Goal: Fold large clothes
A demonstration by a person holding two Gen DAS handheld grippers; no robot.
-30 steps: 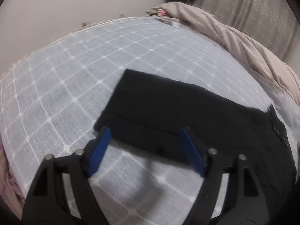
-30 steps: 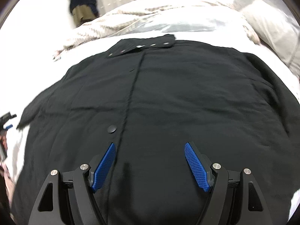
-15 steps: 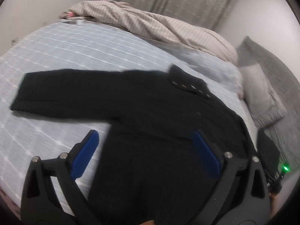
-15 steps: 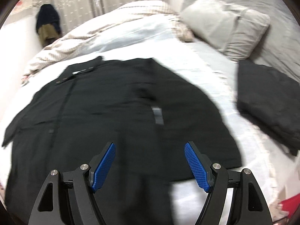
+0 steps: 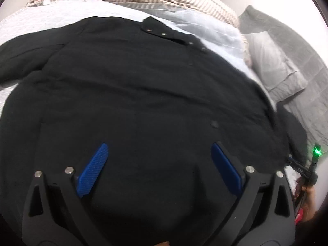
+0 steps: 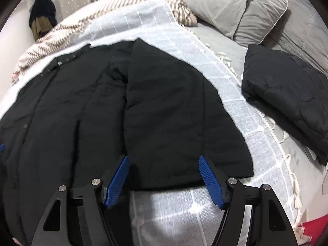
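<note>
Bed cover (image 6: pixel 184 65): pale grid-checked, spread beneath everything.
Black coat (image 5: pixel 143 94): lies flat on cover, one sleeve folded across the front.
Folded dark garment (image 6: pixel 287 94): apart, beside grey pillow (image 6: pixel 235 8).
Left gripper (image 5: pixel 157 162): fingers wide apart, just been opening, nothing held.
Right gripper (image 6: pixel 164 174): fingers apart, just been closing, straddling the sleeve cuff, no visible grip.

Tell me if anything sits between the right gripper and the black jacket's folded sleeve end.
Nothing visible does. The right gripper hangs open right at the sleeve's cuff edge of the black jacket, with only bare bedspread around it. The folded dark garment lies apart, off to the right.
</note>
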